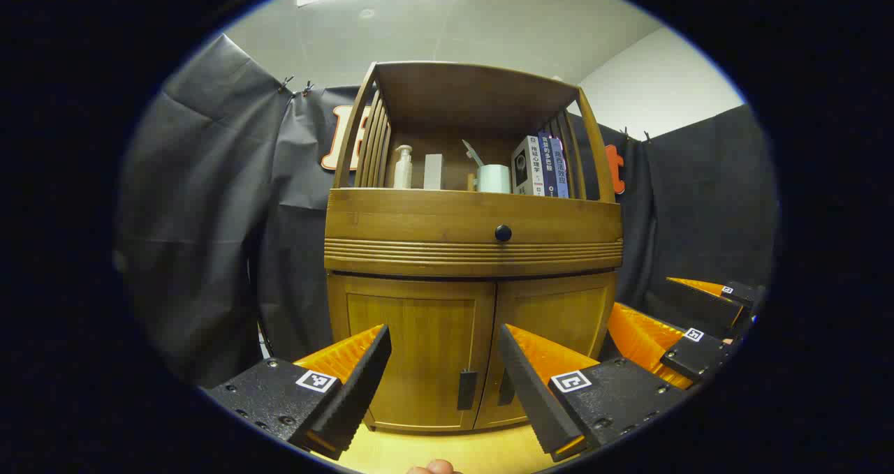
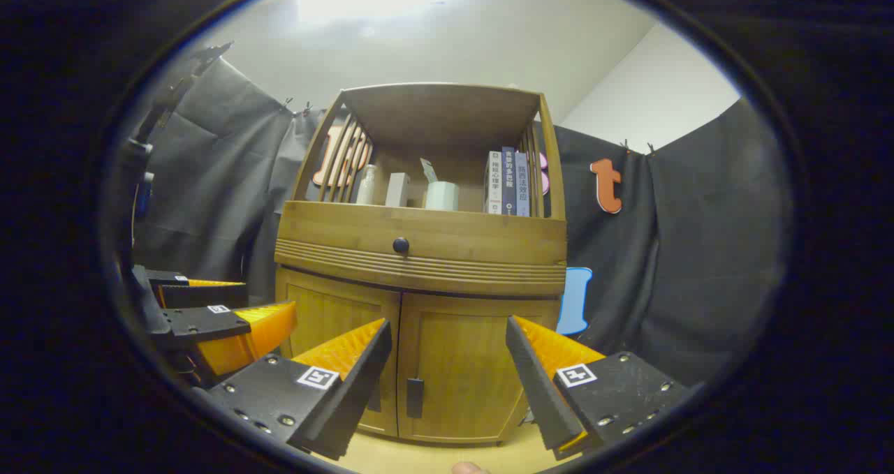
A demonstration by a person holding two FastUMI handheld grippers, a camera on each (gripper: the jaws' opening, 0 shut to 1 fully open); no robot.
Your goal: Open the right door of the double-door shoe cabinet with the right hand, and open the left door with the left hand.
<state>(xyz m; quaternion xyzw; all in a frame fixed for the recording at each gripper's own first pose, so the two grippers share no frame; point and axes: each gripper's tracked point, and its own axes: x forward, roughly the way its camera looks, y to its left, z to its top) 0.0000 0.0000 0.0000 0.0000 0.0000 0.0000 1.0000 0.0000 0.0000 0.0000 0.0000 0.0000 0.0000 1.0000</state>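
Both doors of your shoe cabinet are shut, just past the wide-open jaws of your left gripper and right gripper. It stands on a pale wood floor, black cloth behind.

Left tool and right tool agape

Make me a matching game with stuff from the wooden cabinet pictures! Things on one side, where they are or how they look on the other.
Things:
1. books
2. pump bottle
3. round knob
4. cabinet doors

Descriptions:
A. black, on the drawer front
B. shut, at the bottom
C. standing at the shelf's right end
D. at the shelf's left end

Pairs: 1-C, 2-D, 3-A, 4-B
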